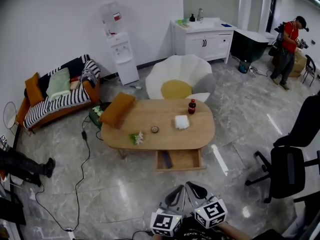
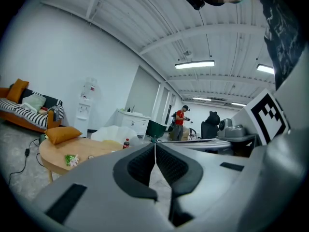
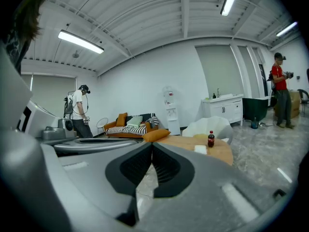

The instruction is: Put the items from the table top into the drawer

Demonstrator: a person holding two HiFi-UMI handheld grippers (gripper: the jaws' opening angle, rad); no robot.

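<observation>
While left tongs point(image 2: 155, 143) and right tongs point(image 3: 151, 144) sit pressed together, oval wooden table point(image 1: 160, 140), drawer point(image 1: 188, 160) open.

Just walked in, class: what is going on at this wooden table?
A person holds the left hand-held gripper and right hand-held gripper, both shut and empty, short of the oval wooden table. Its drawer stands open. The red-capped dark bottle, white folded cloth and orange cushion sit untouched on top.
</observation>
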